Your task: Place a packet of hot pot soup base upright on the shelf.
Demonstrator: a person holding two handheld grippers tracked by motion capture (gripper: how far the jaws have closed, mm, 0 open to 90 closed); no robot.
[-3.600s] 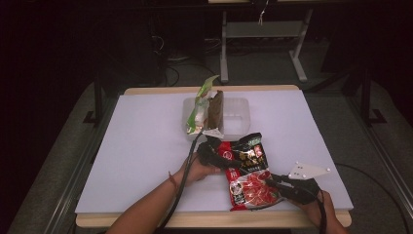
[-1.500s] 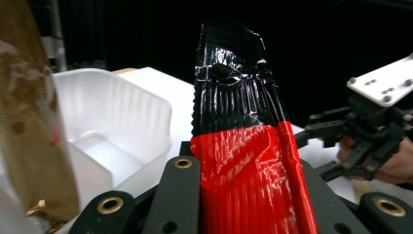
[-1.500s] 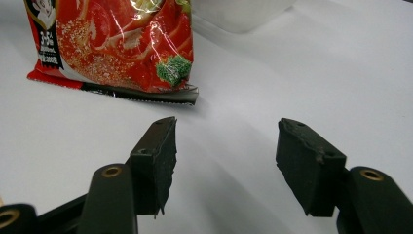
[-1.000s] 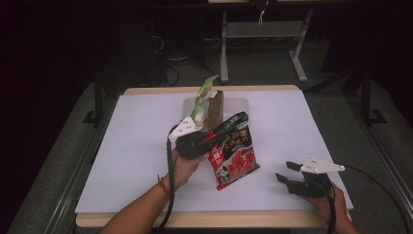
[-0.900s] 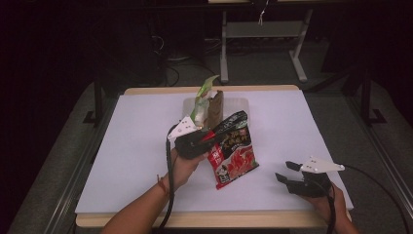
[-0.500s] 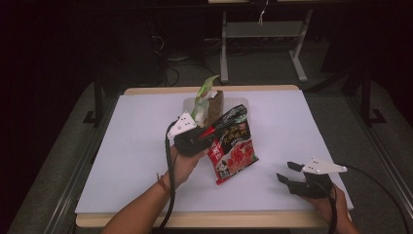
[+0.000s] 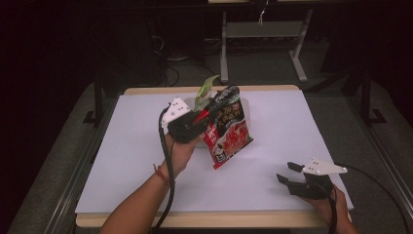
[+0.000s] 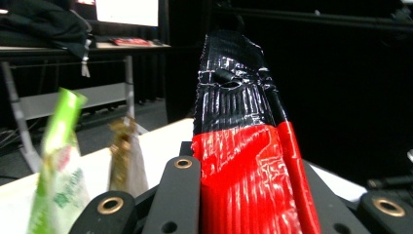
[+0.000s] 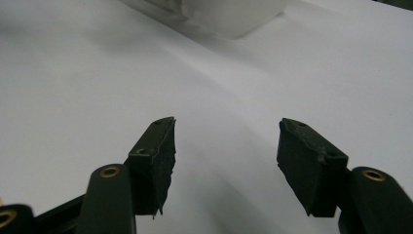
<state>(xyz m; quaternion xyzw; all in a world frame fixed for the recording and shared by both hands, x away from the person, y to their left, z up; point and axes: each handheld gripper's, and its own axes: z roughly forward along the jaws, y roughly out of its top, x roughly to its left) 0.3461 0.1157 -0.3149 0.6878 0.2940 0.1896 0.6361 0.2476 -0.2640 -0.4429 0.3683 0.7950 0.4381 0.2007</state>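
The bag point(image 7: 228, 127) is red and black with white print; a green packet point(image 8: 58, 161) stands near. The bench point(image 7: 282, 126) is white, both tools black.

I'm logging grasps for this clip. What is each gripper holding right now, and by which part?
The left gripper holds the red and black snack packet by its crimped top edge, lifted off the table. The right gripper is open and holds nothing.

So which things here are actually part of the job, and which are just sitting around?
Part of the job:
- red and black snack packet, clamped in the left gripper and lifted off the table
- clear bin behind it, with a green packet and a brown packet standing in it

Just there:
- right gripper, open, idle near the front edge
- white table
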